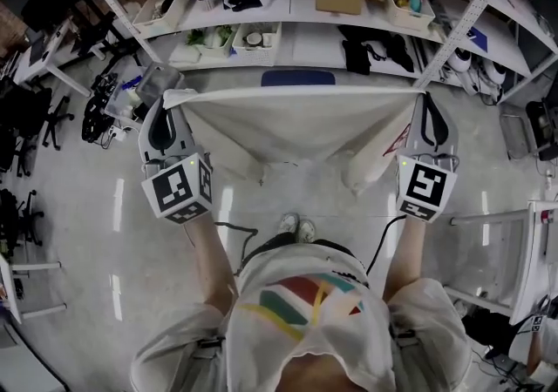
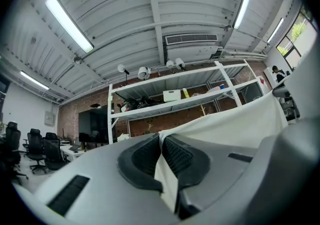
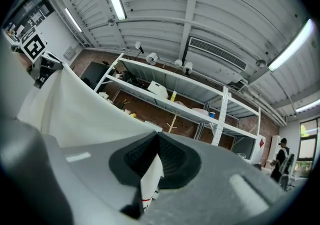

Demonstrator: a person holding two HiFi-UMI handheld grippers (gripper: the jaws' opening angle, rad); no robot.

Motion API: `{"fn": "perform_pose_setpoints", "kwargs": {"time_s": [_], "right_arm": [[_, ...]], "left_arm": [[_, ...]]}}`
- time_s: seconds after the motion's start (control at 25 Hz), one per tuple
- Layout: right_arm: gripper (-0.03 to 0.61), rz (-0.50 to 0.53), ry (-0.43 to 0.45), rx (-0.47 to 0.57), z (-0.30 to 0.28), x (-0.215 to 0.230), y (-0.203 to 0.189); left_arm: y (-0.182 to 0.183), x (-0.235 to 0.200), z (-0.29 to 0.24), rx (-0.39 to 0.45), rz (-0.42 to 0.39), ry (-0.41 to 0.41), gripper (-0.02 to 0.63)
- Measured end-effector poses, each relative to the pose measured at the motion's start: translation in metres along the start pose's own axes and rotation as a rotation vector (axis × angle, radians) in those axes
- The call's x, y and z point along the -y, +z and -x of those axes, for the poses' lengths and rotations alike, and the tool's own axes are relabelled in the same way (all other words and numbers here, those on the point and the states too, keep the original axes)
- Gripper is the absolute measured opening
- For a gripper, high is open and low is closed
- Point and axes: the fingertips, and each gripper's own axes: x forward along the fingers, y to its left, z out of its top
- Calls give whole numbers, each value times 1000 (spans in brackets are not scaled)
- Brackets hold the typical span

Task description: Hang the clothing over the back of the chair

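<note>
A white garment (image 1: 288, 125) is held stretched between the two grippers, its upper edge pulled into a taut, nearly straight line in the head view. One top corner is pinched by the left gripper (image 1: 166, 101), whose jaws are closed on the cloth (a fold is seen squeezed between the dark ribbed pads (image 2: 142, 156) in the left gripper view). The other corner is clamped in the same way by the right gripper (image 1: 425, 103). The rest of the garment is left hanging in loose folds above the pale floor (image 1: 78, 207). The blue back of a chair (image 1: 298, 77) is seen just beyond the taut edge, in front of white shelves (image 1: 318, 43). Whether cloth and chair touch cannot be told.
</note>
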Motion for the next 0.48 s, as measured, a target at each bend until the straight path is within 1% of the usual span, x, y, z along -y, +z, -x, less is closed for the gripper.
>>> {"fn": "perform_pose_setpoints", "kwargs": {"time_s": [0.2, 0.36, 0.48], "right_arm": [[6, -9, -3, -40, -4, -6, -7], [6, -8, -22, -41, -9, -9, -1], [6, -2, -32, -21, -13, -8, 8]], "left_arm": [[-10, -1, -14, -21, 6, -29, 18], [-5, -6, -24, -6, 15, -49, 18], [4, -10, -31, 18, 9, -59, 18]]}}
